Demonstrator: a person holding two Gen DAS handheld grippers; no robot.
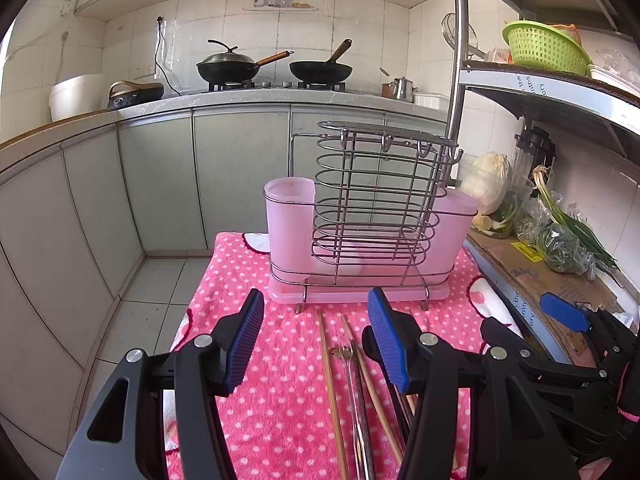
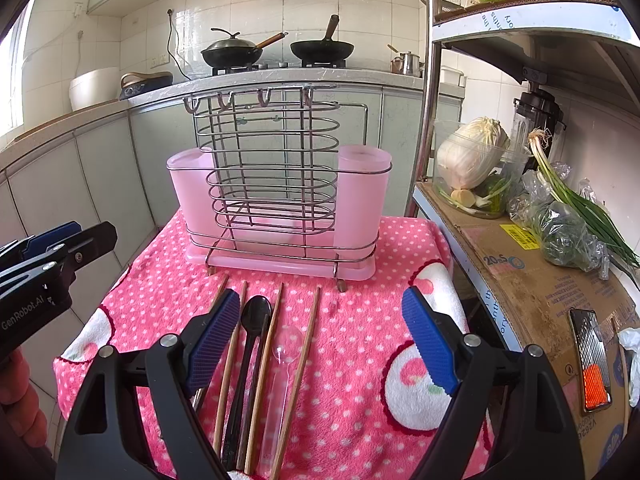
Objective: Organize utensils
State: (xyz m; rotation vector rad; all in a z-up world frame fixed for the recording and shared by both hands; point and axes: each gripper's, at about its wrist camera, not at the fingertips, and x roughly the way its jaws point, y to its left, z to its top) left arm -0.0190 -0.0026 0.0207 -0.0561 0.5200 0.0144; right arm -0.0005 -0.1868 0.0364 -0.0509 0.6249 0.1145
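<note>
The chopsticks (image 2: 298, 354), black spoon (image 2: 250, 344) and clear spoon (image 2: 282, 364) lie on the pink towel (image 2: 360, 360) in front of the utensil rack (image 2: 276, 196). The right gripper (image 2: 320, 340) hangs above them with fingers spread and empty; the left gripper (image 1: 318, 340) too.

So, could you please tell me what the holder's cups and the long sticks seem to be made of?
The pink frosted cups look like translucent matte plastic: light glows through them. The thin brown chopsticks look like unvarnished bamboo or wood, with dull grain-like streaks; which one I cannot tell.
</note>
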